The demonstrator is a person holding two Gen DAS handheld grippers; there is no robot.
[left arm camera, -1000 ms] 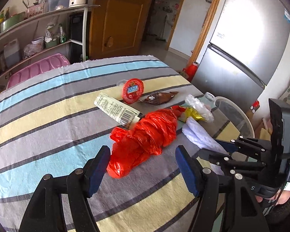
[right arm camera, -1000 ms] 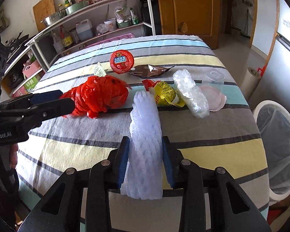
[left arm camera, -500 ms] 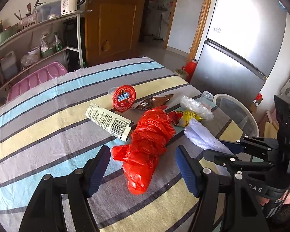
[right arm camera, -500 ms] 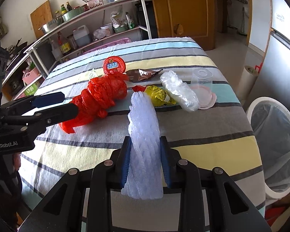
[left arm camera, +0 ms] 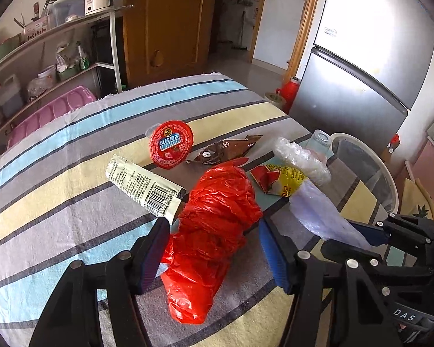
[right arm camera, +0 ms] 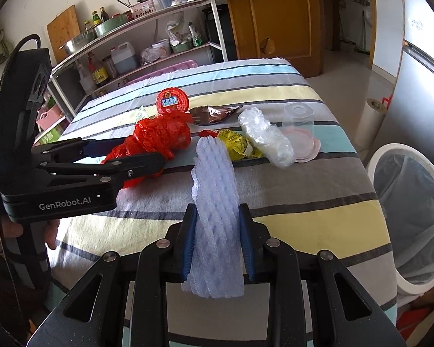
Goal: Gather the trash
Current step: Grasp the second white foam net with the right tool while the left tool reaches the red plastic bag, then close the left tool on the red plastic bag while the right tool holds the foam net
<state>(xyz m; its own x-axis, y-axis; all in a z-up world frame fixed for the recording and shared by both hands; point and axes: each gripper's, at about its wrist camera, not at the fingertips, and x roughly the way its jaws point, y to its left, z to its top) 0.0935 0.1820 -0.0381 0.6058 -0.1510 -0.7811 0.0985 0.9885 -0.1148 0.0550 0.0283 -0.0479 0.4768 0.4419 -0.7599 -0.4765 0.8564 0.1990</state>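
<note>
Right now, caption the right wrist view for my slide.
Right gripper clamps white foam net sleeve; left gripper straddles crumpled red plastic bag.

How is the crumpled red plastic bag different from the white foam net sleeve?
The crumpled red plastic bag is shiny and bunched into a lump; the white foam net sleeve is pale, long and webbed. The right hand-held gripper squeezes the sleeve, while the bag lies between the left hand-held gripper's closing jaws, with gaps still showing at the pads. Both lie on the striped tablecloth.

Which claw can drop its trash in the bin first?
Probably the right claw: it is already shut on the foam net, with the bin right beside it. The left claw is only closing around the red bag.
</note>
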